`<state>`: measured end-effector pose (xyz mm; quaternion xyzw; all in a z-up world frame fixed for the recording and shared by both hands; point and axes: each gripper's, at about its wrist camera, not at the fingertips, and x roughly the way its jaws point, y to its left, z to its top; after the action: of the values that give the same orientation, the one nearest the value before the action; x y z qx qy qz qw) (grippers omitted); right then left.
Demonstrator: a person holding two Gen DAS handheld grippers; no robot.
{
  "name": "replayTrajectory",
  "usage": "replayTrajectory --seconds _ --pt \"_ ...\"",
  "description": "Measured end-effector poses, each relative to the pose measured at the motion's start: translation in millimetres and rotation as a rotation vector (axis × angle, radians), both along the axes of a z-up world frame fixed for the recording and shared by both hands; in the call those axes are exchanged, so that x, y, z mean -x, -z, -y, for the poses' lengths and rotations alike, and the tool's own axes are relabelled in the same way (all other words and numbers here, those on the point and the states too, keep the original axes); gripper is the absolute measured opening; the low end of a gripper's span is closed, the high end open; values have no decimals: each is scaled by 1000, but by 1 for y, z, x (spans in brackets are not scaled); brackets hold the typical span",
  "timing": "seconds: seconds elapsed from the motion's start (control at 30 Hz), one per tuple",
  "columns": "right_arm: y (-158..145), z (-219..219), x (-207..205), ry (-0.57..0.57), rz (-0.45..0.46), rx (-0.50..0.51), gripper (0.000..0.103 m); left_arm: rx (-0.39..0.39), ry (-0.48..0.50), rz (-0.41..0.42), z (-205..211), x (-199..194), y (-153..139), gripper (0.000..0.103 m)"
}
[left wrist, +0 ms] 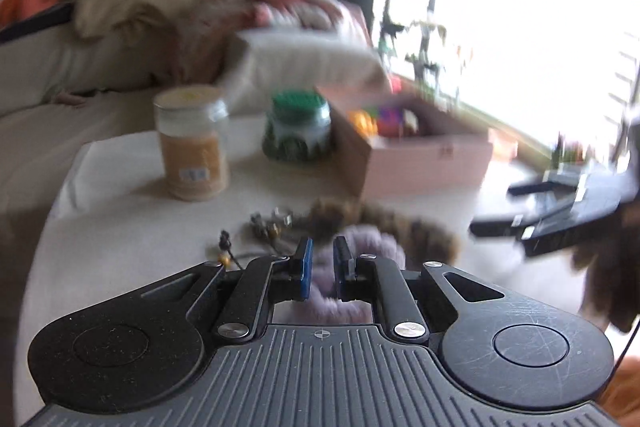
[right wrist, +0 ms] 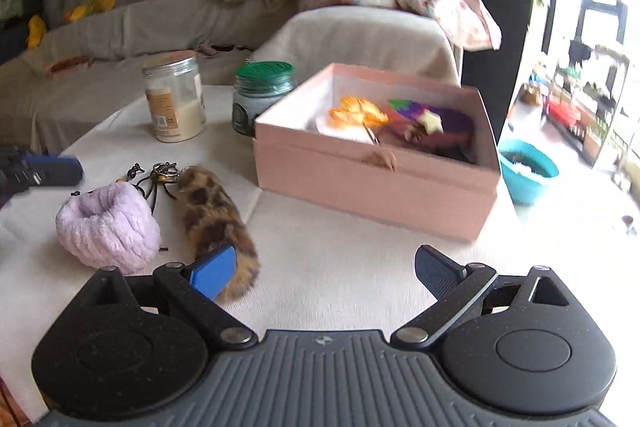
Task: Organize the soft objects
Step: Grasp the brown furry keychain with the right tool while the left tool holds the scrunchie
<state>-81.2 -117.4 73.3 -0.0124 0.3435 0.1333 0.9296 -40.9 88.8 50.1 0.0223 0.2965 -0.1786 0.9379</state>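
We found the lilac knitted scrunchie lying on the white tablecloth just ahead and to the left of our right gripper, not yet put away, with the leopard-print furry tail keychain just beside it, its far end reaching our right gripper's left pad. Our right gripper stood wide and held nothing. Our left gripper hovered directly over the scrunchie with its jaws narrowed almost together; fluffy lilac showed in the gap, but blur kept us from saying whether it was pinched. Ahead and to the right of both grippers sat the open pink box, already holding an orange soft piece and a purple plush. We judged the work partly done: two items boxed, two left. Beyond stood two jars.
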Motion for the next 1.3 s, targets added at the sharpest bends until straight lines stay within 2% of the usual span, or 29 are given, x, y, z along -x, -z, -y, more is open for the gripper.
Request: replayTrajectory --seconds 0.13,0.23,0.3,0.37,0.47,0.5,0.53,0.67,0.7,0.83,0.97,1.03,1.13,1.2,1.3 --pt "10 1 5 -12 -11 3 97 -101 41 -84 14 -14 14 15" --pt "17 1 7 -29 -23 -5 97 -100 19 -101 12 -19 19 16" --pt "21 -1 6 -39 -43 -2 97 -57 -8 -124 4 -19 22 19" --pt "21 -2 6 -43 -39 -9 97 37 -44 -162 -7 -21 25 22" --pt "23 0 6 -45 -51 -22 97 180 -66 -263 -22 -25 36 30" --pt "24 1 4 -43 -63 -26 97 196 -60 -252 -24 -22 38 28" --pt "25 1 2 -39 -76 -30 97 178 -48 -236 -23 -19 37 28" --pt "28 1 -1 -30 -95 -25 97 37 -37 -174 0 -11 34 27" --pt "27 0 0 -29 -90 -18 97 14 -33 -154 5 -10 35 19" --pt "14 -4 5 -35 -18 -34 97 94 -51 -102 -2 -1 40 15" --pt "-14 -30 -12 -139 20 -64 97 215 -151 -19 -40 17 25 15" --pt "-20 -51 -32 -200 -13 -111 98 248 -250 21 -66 27 15 15" --pt "-13 -87 -70 -225 -97 -163 98 252 -400 67 -101 40 3 15" --pt "-2 -105 -92 -187 -153 -193 98 265 -467 80 -121 48 0 15" --pt "15 -120 -114 -77 -255 -255 98 289 -519 83 -141 58 0 15"
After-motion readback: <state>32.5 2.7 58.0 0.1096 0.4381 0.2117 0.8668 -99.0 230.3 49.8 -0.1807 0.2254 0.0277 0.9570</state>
